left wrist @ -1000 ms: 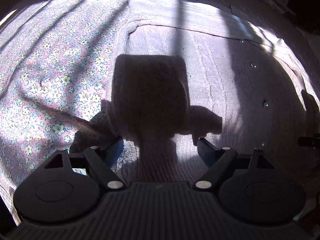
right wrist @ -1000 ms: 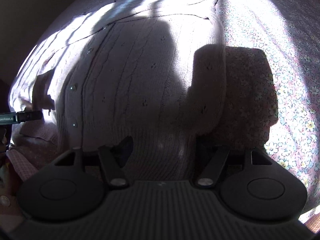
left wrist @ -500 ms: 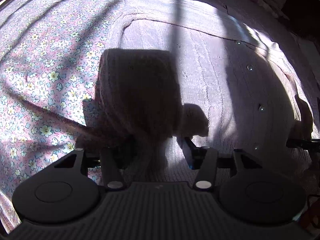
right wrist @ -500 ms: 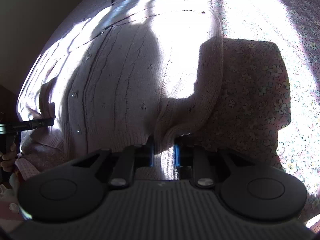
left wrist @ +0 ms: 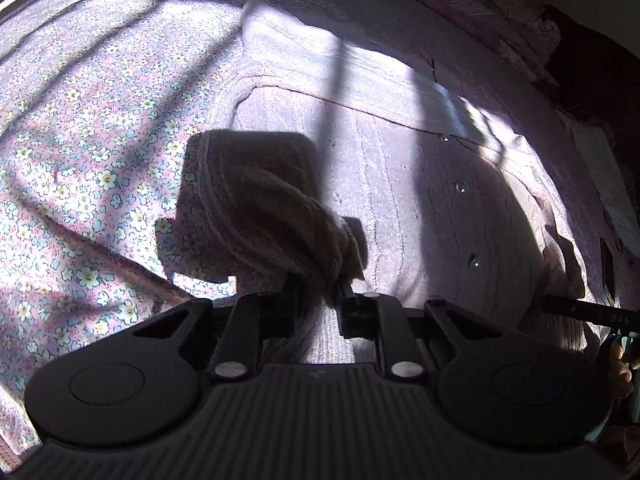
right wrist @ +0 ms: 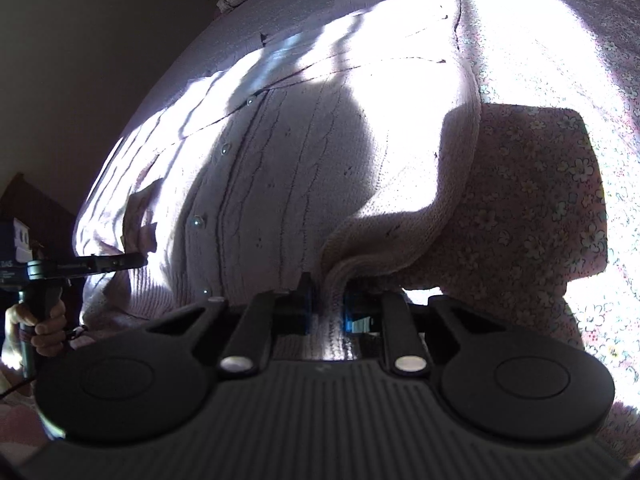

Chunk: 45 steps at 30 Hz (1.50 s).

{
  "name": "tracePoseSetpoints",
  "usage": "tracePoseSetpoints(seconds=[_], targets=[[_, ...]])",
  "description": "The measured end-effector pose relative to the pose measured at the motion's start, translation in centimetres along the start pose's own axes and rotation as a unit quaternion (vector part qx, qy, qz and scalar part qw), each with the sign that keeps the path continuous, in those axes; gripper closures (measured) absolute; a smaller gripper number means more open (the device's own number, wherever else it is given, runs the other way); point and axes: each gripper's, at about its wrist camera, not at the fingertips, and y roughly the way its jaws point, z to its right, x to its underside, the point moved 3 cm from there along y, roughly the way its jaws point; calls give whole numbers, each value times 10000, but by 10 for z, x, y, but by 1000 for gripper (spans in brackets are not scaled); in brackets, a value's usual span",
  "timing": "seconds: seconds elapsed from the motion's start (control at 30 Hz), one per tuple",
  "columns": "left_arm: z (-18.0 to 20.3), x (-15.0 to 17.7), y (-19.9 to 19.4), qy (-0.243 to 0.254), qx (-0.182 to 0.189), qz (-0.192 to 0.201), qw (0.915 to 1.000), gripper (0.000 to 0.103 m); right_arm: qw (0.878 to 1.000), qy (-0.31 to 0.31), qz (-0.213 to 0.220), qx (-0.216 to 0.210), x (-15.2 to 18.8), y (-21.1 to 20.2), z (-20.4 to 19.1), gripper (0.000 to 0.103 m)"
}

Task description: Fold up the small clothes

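Note:
A small pale pink knit cardigan (left wrist: 420,184) with a row of buttons lies flat on a floral sheet; it also shows in the right wrist view (right wrist: 304,160). My left gripper (left wrist: 320,304) is shut on the bottom hem at the cardigan's left corner and lifts it, so the knit bunches up. My right gripper (right wrist: 328,304) is shut on the bottom hem at the right corner, also raised into a fold. Each gripper shows in the other's view: the right gripper (left wrist: 576,312) at the right edge, the left gripper (right wrist: 100,266) at the left edge.
The floral sheet (left wrist: 88,152) covers the surface to the left of the cardigan and to the right (right wrist: 560,200). More pink cloth is piled at the back right (left wrist: 500,4). Strong sunlight and dark shadows cross everything.
Both grippers went from open over the hem to shut on it. Both hem corners have been lifted off the sheet and the knit now bunches at the jaws.

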Motion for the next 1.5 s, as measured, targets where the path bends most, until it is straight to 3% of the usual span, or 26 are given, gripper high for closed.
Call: tracePoseSetpoints(seconds=[0.17, 0.43, 0.7, 1.07, 1.43, 1.5], targets=[[15, -29, -11, -149, 397, 331, 9986, 85, 9987, -52, 441, -235, -23, -4, -16, 86], [29, -75, -20, 37, 512, 800, 9955, 85, 9898, 195, 1284, -579, -62, -23, -25, 87], [24, -116, -34, -498, 570, 1366, 9877, 86, 9757, 654, 1990, -646, -97, -40, -11, 87], [9, -155, -16, -1054, 328, 1516, 9823, 86, 9645, 940, 2406, -549, -144, -40, -3, 88], [11, -187, 10, -1090, 106, 1414, 9839, 86, 9635, 1013, 2445, -399, -177, -24, 15, 92], [12, -195, 11, -1068, 85, 1449, 9836, 90, 9637, 1061, 2418, -392, -184, -19, 19, 92]])
